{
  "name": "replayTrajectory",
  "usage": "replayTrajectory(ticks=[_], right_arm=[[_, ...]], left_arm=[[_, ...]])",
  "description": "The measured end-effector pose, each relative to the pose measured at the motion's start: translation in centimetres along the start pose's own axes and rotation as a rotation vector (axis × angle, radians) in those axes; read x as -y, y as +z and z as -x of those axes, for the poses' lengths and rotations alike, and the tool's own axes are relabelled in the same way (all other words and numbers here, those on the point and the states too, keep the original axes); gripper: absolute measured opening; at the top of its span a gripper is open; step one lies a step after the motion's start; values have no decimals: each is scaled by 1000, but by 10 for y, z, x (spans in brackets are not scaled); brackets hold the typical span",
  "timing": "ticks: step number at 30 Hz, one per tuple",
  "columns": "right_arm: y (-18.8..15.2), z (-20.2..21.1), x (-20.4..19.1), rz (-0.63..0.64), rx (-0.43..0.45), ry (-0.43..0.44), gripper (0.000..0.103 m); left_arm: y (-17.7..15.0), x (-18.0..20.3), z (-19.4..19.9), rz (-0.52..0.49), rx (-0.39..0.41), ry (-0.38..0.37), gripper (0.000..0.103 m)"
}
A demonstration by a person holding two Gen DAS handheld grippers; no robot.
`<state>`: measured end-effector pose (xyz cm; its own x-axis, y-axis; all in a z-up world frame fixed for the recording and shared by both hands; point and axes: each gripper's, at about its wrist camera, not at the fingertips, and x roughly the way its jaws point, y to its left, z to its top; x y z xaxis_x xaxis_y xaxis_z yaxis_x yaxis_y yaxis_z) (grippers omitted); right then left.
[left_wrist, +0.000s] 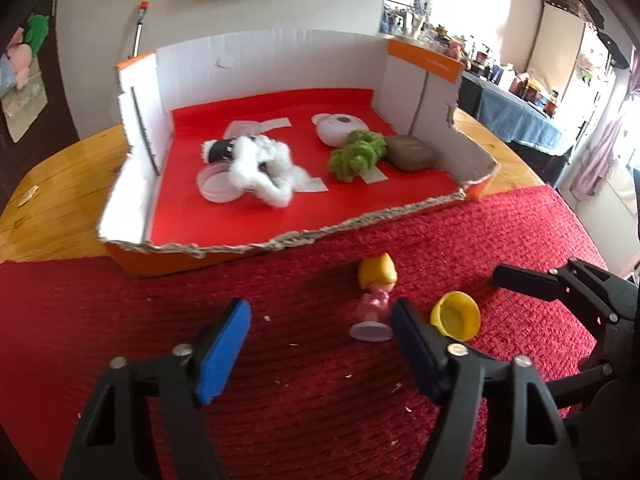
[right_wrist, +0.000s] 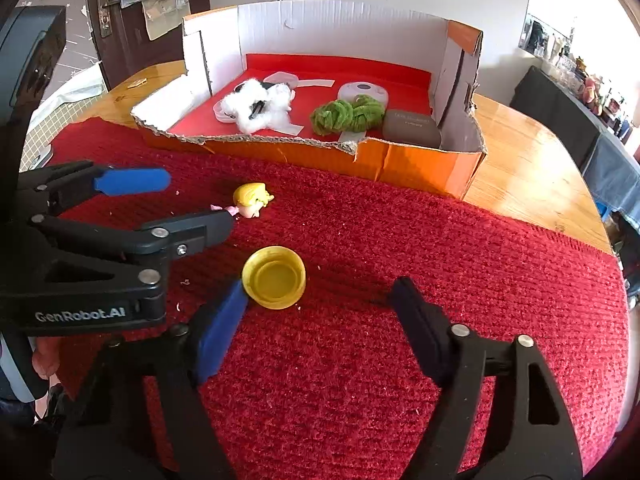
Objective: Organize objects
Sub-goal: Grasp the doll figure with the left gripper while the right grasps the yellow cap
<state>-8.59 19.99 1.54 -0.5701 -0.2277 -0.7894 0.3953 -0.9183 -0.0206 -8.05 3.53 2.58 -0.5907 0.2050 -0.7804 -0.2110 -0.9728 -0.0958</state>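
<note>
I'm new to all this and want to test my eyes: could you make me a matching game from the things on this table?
Things:
1. yellow cup
2. doll
3. green yarn
4. grey case

Places:
A. in the box's right corner
B. on the mat, lying down, blonde head
C. in the box, beside the white round device
D. on the mat, on its side

Pairs: 1-D, 2-B, 3-C, 4-A

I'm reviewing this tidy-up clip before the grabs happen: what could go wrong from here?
1. The doll lies tipped over beside the left gripper, whose open jaws are not around it; closing now would likely miss or nudge it.
2. The yellow cup sits by the right gripper's blue pad, off centre, and could skid away.
3. The box's torn front edge could snag items.
</note>
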Motion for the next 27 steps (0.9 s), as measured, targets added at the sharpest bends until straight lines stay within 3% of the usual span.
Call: replayTrajectory(ticks=[6,12,15,22,25,27], right_arm=[[3,0,5,-7,12,14,54],[5,-1,5,2,11,25,46],[5,0,7,-11,11,34,37],[5,1,11,-43,8,54,31],[5,2,11,-53,7,67,29],[5,2,10,-57,5,73,29]], left_arm=[[1,5,-1,-25,2,-21,57],[0,10,-1,-43,-6,-68,37],[-2,14,-1,-64,-5,-71,35],[-3,20,-1,-95,-7,-65,34],[-3,20,-1,-97,-11,-44,23],[-4,18,0,-81,-13,-55,21]])
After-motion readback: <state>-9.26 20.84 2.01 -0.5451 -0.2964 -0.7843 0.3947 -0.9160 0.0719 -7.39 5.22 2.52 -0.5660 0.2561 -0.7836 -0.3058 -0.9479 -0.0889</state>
